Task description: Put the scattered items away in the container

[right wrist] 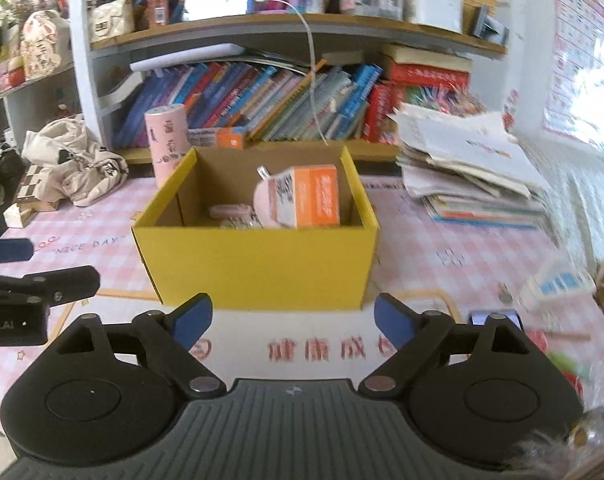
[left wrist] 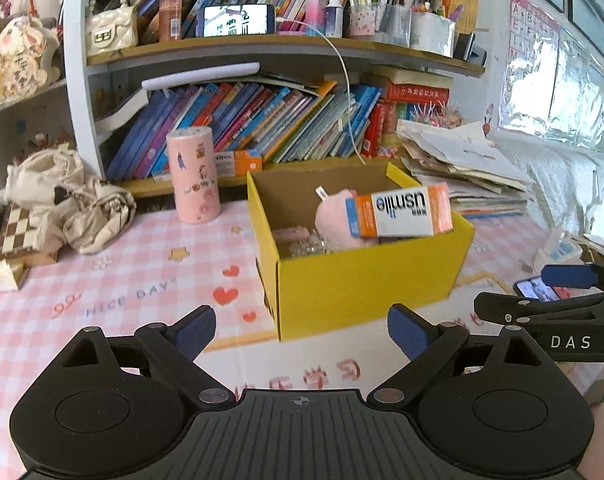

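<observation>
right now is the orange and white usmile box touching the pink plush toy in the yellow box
Touching. In the left wrist view the usmile box leans against the pink plush toy inside the yellow box, with no gap between them.

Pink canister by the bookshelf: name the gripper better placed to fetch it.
Left, probably. The pink canister stands left of the yellow box, on the open left gripper's side; the right gripper faces the box.

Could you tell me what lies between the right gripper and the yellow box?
Only bare tablecloth with red printed characters separates the open right gripper from the yellow box, as the right wrist view shows.
</observation>
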{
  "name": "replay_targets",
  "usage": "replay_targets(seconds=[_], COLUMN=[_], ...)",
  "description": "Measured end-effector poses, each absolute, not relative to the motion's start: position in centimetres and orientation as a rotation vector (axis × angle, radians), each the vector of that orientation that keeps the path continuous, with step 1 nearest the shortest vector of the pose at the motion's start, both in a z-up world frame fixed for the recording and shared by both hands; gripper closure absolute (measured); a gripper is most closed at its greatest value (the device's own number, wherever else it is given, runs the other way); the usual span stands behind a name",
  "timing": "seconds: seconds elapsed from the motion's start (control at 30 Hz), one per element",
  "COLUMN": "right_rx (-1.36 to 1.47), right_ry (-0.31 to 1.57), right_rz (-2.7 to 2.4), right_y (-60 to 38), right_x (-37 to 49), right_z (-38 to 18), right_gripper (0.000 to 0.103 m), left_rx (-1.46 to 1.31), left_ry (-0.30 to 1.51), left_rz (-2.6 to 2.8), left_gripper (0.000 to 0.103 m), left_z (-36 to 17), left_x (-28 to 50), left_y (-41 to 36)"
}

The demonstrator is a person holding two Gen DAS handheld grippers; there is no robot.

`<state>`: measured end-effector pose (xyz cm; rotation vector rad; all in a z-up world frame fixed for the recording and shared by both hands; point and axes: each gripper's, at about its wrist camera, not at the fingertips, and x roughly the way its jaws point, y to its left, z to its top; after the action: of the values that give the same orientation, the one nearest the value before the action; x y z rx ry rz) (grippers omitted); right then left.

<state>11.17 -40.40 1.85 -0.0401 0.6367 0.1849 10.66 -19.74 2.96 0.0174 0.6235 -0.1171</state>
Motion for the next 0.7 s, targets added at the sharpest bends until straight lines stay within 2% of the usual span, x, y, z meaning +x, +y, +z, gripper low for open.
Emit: replay_targets(seconds=[0.17, 0.3, 0.57, 0.7], right_rx=[-0.039, -0.042, -0.069, -0.093], right_ry=[0.651, 0.648, 0.677, 0.680], right_rz=[0.148, 0.114, 0.131, 0.158], right_y=[-40.1, -39.7, -38.3, -37.3], right_x=[9.0, 7.7, 5.8, 5.1], right_z=[1.2, 1.0, 0.3, 0.2], right_gripper=[0.010, 0.003, 0.002, 0.001], left_rx=[0.020, -0.009, -0.003, 0.006], left_ry=[0.640, 0.648, 0.679, 0.671], left_rz=[-0.103, -0.071, -0.045, -0.033], left_gripper=[0.008, 0.008, 0.007, 0.003], left_z=[2.5, 2.2, 1.2, 1.2], left_x=[8.8, 7.6, 5.9, 5.1], left_y=[-19.5, -18.9, -18.5, -18.1])
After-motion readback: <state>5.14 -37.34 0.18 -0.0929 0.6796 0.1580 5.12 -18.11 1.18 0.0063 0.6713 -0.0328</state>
